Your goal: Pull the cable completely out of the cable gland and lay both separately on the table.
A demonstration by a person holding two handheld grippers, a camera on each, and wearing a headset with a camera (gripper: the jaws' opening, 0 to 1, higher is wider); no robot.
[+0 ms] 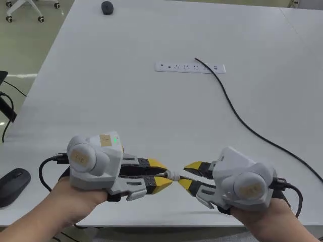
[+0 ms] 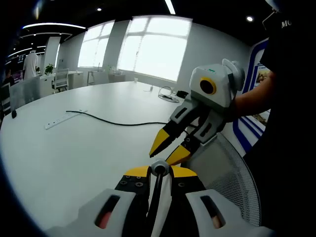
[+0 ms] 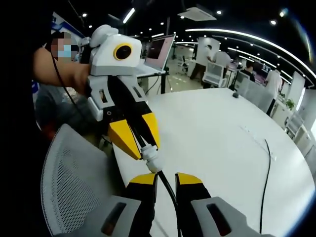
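Note:
A small white cable gland [image 1: 174, 176] hangs above the table's near edge, between the two grippers. My left gripper [image 1: 165, 175] is shut on it, and the gland's round head [image 2: 159, 167] pokes out past the yellow tips. A thin black cable [image 3: 168, 190] leaves the gland [image 3: 152, 160] and runs between the jaws of my right gripper [image 3: 167, 178]. That gripper is open, with its yellow fingers on either side of the cable. In the head view the right gripper [image 1: 187, 174] faces the left one tip to tip. The left gripper view shows the right gripper [image 2: 170, 148] with its jaws apart.
On the white table [image 1: 126, 101] a white power strip [image 1: 190, 67] lies at the middle, and a long black cord [image 1: 242, 121] trails from it to the right edge. A dark mouse [image 1: 14, 185] rests at the near left. Below the grippers stands a grey mesh chair [image 3: 64, 187].

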